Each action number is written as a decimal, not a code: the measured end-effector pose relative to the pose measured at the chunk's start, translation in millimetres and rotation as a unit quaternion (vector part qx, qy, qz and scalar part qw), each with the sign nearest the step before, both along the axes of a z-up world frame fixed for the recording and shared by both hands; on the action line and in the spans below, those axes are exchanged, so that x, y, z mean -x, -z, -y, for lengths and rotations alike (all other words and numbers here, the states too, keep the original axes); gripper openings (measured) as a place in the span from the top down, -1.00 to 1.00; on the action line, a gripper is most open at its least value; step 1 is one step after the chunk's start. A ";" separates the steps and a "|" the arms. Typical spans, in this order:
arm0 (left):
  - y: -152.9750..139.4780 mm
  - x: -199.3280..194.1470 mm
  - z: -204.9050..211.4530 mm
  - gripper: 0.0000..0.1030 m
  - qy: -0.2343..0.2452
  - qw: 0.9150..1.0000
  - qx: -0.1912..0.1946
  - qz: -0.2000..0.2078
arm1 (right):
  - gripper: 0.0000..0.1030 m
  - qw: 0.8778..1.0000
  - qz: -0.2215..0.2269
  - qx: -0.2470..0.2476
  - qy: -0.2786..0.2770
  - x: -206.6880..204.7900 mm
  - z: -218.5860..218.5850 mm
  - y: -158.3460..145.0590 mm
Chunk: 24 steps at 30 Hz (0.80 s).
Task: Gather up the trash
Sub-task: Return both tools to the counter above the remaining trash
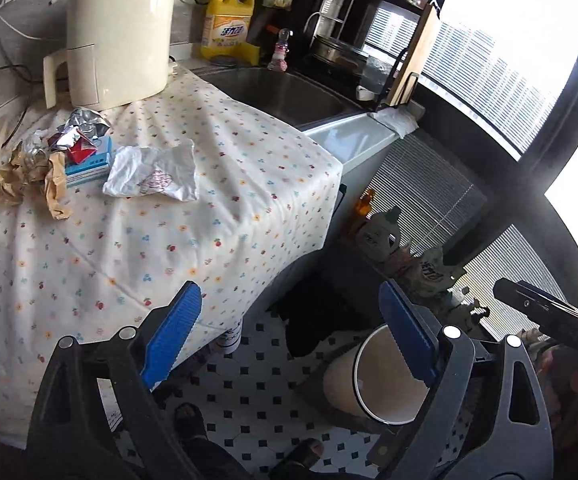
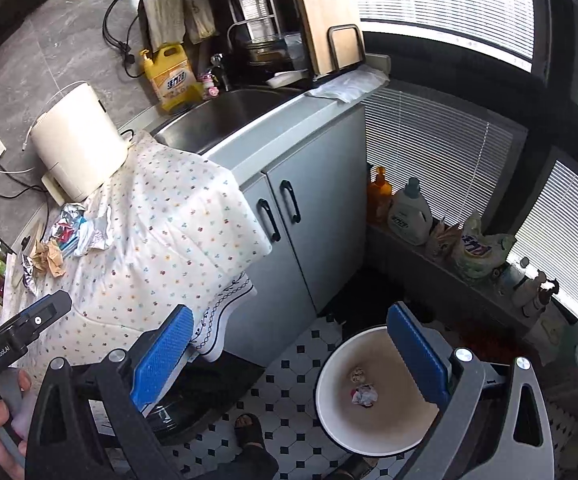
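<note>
Heap of trash (image 1: 45,160) — crumpled foil, brown paper, a white wrapper, a small blue box — lying up and to the left of the left hand-held gripper (image 1: 289,344), well apart across the flowered cloth on the surface (image 1: 193,216), strung out along its far left edge; nearer the left hand-held gripper than the right hand-held gripper (image 2: 289,356). Both spread wide, blue pads holding nothing and touching nothing. Right one poised above the white bin (image 2: 329,368) on the floor, two scraps already inside
</note>
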<state>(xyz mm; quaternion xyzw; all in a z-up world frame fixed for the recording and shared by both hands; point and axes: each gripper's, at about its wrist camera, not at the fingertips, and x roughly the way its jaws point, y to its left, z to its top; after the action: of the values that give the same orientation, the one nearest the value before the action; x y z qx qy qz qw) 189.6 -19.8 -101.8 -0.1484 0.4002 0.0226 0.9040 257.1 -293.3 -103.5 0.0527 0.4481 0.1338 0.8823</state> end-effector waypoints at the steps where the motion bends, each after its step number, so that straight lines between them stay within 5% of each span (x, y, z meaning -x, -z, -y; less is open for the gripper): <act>1: -1.9 3.3 -11.0 -0.74 -0.012 1.000 0.000 0.003 | -0.85 1.000 0.002 0.000 -0.010 -1.7 -12.2 -1.9; 11: -4.6 37.7 -113.6 -0.74 -0.107 0.994 0.008 0.015 | -0.85 0.996 0.009 0.009 -0.086 -8.9 -118.8 -10.5; 24: 12.0 60.6 -228.6 -0.74 -0.174 0.984 0.024 0.020 | -0.85 0.991 0.015 0.020 -0.129 -10.8 -236.5 -11.4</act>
<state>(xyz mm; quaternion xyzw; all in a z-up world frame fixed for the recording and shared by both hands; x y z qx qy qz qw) 129.0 208.8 -113.8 -0.2382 0.3506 0.1671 0.8902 267.9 -56.9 -92.2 -0.0256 0.4406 0.2386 0.8650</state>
